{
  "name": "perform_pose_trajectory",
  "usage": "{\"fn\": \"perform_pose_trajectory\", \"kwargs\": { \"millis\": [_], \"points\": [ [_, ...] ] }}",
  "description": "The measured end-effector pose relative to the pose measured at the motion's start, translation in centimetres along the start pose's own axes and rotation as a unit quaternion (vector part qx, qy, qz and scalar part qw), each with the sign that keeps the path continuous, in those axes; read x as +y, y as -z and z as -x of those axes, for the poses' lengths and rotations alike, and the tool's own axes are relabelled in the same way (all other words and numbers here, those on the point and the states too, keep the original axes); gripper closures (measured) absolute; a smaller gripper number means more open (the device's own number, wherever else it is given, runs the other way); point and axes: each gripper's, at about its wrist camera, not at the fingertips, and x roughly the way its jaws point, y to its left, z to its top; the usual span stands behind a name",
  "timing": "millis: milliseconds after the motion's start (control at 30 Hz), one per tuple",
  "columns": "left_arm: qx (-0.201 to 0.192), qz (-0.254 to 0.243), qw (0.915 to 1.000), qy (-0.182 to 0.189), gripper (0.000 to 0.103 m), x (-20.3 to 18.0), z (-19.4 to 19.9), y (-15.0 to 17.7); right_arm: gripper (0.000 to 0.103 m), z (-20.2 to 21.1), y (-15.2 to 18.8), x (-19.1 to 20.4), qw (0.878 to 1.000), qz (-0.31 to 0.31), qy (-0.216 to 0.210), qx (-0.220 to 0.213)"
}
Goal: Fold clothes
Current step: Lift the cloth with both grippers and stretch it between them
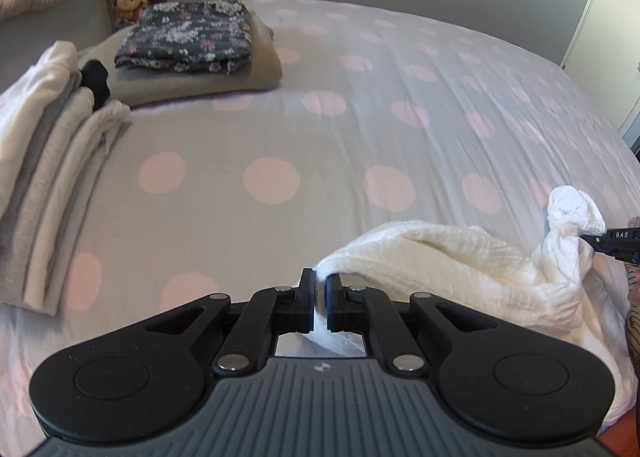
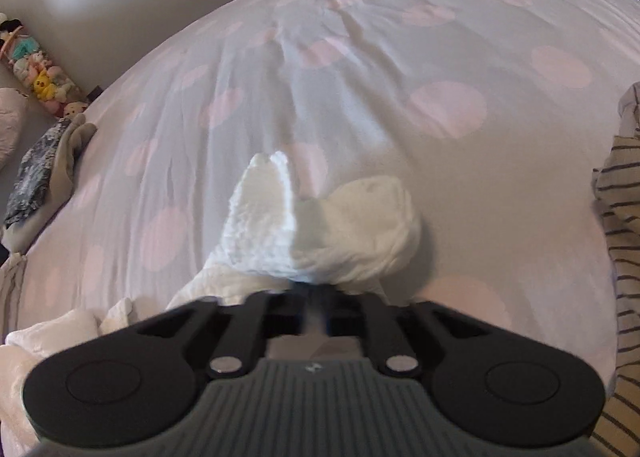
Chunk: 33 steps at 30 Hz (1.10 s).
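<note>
White cloth [image 1: 460, 257] lies bunched at the bed's [image 1: 320, 137] near right edge, left gripper [image 1: 319, 289] and right gripper [image 2: 316, 289] each clamped on an edge; best drawn apart evenly, taut, before laying flat.

One white garment [image 1: 460, 265] lies loose on the bed, and two grippers are on it: the left gripper [image 1: 319, 299] at one end, the right gripper [image 2: 316, 291] at the other. Two stacks of folded laundry sit at the far left. The nearer stack [image 1: 52, 177] shows about four pale layers plus one black item [image 1: 96, 83]; the farther has two pieces, one floral [image 1: 188, 35] over one beige [image 1: 224, 79]. One striped garment [image 2: 624, 241] waits at the right edge.
</note>
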Motion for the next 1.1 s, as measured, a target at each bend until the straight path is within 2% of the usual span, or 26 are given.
{"fn": "perform_pose_trajectory", "kwargs": {
  "millis": [167,300,467,533,633,700,800,867,1000,1067,1100],
  "points": [
    [-0.022,-0.007,0.9997,-0.011,0.1,0.5,1.9,-1.8,0.099,5.3,-2.8,0.6,0.993,0.028,0.023,-0.114],
    [-0.05,-0.011,0.9984,-0.025,0.1,0.7,3.9,-3.4,0.099,10.6,-5.7,0.5,0.983,0.037,0.052,-0.172],
    [-0.059,-0.044,0.9972,-0.011,0.1,-0.2,6.0,-3.9,0.099,16.8,-7.4,-0.1,0.968,0.041,0.064,-0.238],
    [-0.057,-0.073,0.9956,-0.011,0.1,-1.1,6.3,-3.5,0.099,18.5,-7.5,0.0,0.964,0.052,0.073,-0.251],
    [-0.034,-0.118,0.9924,0.007,0.098,-2.3,5.8,-2.5,0.099,20.2,-7.2,-0.1,0.959,0.06,0.086,-0.263],
    [-0.021,-0.137,0.99,0.026,0.096,-2.7,5.2,-1.5,0.099,21.0,-6.8,-0.4,0.956,0.061,0.099,-0.271],
    [-0.016,-0.153,0.9875,0.033,0.091,-3.0,4.4,0.1,0.099,21.5,-6.6,-1.5,0.949,0.057,0.134,-0.28],
    [-0.014,-0.15,0.9876,0.042,0.078,-2.9,3.9,0.9,0.099,21.8,-6.7,-2.8,0.943,0.049,0.165,-0.284],
    [-0.002,-0.134,0.9886,0.069,0.074,-2.0,2.8,2.3,0.1,22.6,-6.8,-6.5,0.935,0.022,0.215,-0.28],
    [0.007,-0.134,0.9874,0.083,0.059,-1.8,1.9,2.9,0.1,22.6,-6.6,-8.2,0.931,0.011,0.239,-0.277],
    [0.011,-0.139,0.9863,0.088,0.056,-1.9,1.4,3.3,0.099,22.7,-6.5,-9.0,0.929,0.005,0.25,-0.274]
  ]
}}
